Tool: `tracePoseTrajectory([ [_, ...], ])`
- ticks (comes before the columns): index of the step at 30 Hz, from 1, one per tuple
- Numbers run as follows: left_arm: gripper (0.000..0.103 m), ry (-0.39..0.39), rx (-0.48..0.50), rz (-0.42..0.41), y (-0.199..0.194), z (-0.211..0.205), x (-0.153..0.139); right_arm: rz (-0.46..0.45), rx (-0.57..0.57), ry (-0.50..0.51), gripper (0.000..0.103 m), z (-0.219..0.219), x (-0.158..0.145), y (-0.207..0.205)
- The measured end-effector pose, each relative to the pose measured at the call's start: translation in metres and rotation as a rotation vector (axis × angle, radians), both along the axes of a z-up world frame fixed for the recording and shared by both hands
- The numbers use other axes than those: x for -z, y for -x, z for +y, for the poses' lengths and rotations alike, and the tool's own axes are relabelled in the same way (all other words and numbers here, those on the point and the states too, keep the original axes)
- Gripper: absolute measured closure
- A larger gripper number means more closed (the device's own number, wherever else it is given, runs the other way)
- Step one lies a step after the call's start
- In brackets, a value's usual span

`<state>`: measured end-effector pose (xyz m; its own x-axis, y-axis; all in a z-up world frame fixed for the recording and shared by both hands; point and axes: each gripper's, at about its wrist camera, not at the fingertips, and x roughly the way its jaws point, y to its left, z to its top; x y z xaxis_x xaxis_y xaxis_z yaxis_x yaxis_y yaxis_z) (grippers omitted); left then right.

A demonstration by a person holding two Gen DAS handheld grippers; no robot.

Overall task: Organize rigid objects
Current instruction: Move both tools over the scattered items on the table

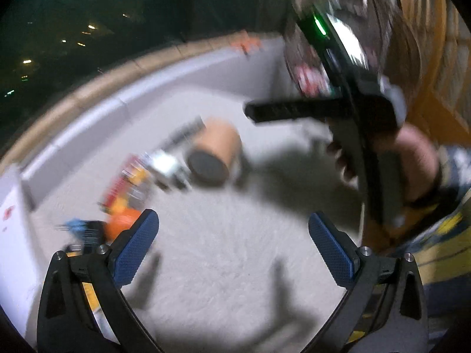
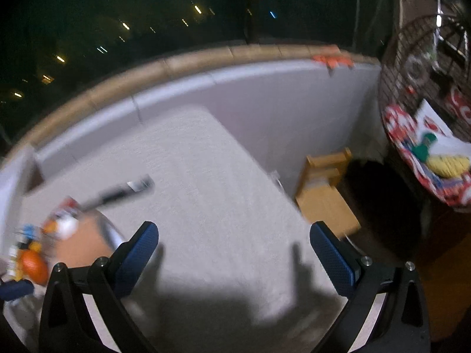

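Observation:
Both views are blurred by motion. My left gripper [image 1: 232,244] is open above a pale carpeted surface [image 1: 223,259] with nothing between its blue pads. Ahead of it lies a tan cylinder with a dark end cap [image 1: 216,153], a shiny metal object [image 1: 164,164], a red and yellow packet [image 1: 129,185], an orange round thing [image 1: 123,223] and a dark comb-like object [image 1: 188,129]. My right gripper [image 2: 234,250] is also open and empty over the same surface [image 2: 212,194]. A dark stick-like object [image 2: 123,191] and the tan cylinder [image 2: 82,244] lie to its left.
A grey padded wall [image 1: 182,79] with a tan rim borders the surface. A hand [image 1: 412,164] holds the other gripper's body at right. A wooden stool [image 2: 326,191] stands beyond the surface's right edge, near a hanging basket chair with patterned cushions [image 2: 426,135].

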<state>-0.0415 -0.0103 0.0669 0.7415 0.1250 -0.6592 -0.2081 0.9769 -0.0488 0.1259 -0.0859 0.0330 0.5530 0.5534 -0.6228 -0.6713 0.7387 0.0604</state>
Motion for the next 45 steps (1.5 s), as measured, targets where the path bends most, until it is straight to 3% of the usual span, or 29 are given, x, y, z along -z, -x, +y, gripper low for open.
tracePoseTrajectory([
  [2,0.000,-0.019,-0.106,-0.079,0.023,0.004,-0.022,-0.034,-0.088,-0.125,0.000,-0.013,-0.025,0.006],
  [4,0.000,-0.047,-0.296,-0.156,0.056,0.018,-0.042,-0.051,-0.166,-0.236,0.000,-0.024,-0.045,0.010],
  [6,0.000,-0.042,-0.465,-0.183,0.082,0.034,-0.047,-0.042,-0.238,-0.333,0.000,-0.030,-0.060,0.011],
  [9,0.000,0.039,-0.722,-0.162,0.120,0.062,-0.036,-0.001,-0.297,-0.305,0.000,-0.018,-0.068,0.007],
  [12,0.000,0.120,-0.873,-0.117,0.146,0.071,-0.017,0.023,-0.349,-0.259,0.000,-0.007,-0.066,0.008],
  [14,0.000,0.122,-0.926,-0.083,0.151,0.066,-0.006,0.052,-0.396,-0.246,0.000,-0.003,-0.060,0.010],
  [18,0.000,0.116,-0.922,-0.015,0.136,0.053,0.010,0.051,-0.446,-0.206,0.000,0.007,-0.051,0.016],
  [26,0.000,0.096,-0.818,0.090,0.082,0.033,0.038,0.163,-0.574,-0.133,0.000,0.021,-0.031,0.019],
  [45,0.001,0.074,-0.735,0.136,0.065,0.039,0.047,0.156,-0.678,0.026,0.000,0.045,0.000,0.028],
])
